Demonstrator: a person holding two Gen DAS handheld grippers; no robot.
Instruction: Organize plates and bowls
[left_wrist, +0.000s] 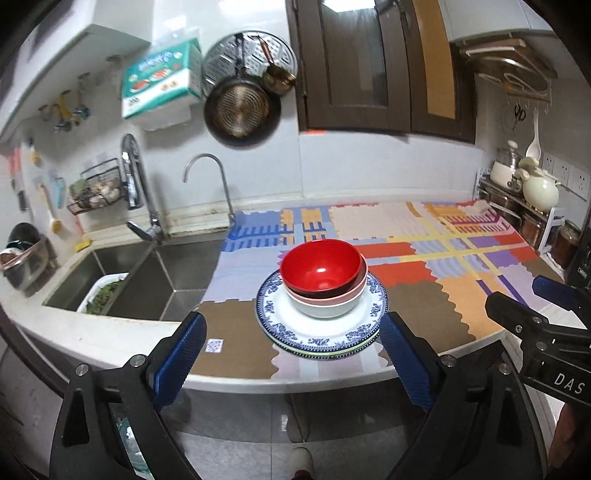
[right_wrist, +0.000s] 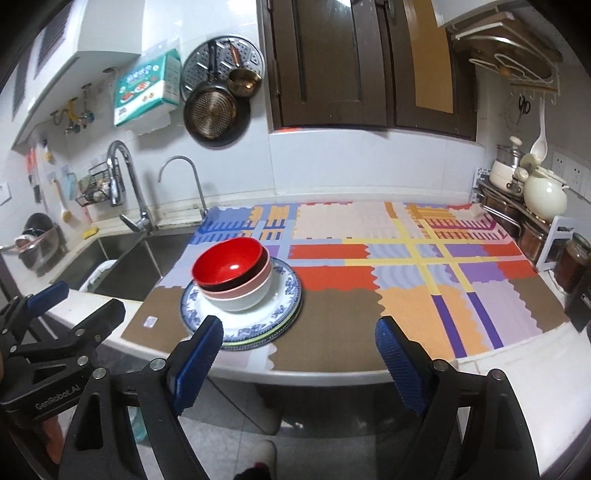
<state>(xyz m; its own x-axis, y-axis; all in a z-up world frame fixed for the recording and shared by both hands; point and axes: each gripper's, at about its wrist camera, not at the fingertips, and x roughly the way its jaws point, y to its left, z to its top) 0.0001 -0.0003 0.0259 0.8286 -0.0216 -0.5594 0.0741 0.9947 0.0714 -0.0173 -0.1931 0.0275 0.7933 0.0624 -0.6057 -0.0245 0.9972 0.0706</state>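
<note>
Both the left gripper (left_wrist: 291, 354) and right gripper (right_wrist: 299, 354) are spread apart, holding nothing. Ahead of them the nested bowls (left_wrist: 323, 280) hide the plate stack's (left_wrist: 321, 332) centre. The lower plates show only thin edges, so their number is unclear.

Three bowls (left_wrist: 320, 280) are sitting nested on the tabletop (left_wrist: 424, 310): one red, one pink, one white. Under them, plates (left_wrist: 321, 332) are lying stacked, seemingly three, though their edges blur together. Two faucets (left_wrist: 210, 184) are standing by one sink (left_wrist: 155, 280).
</note>
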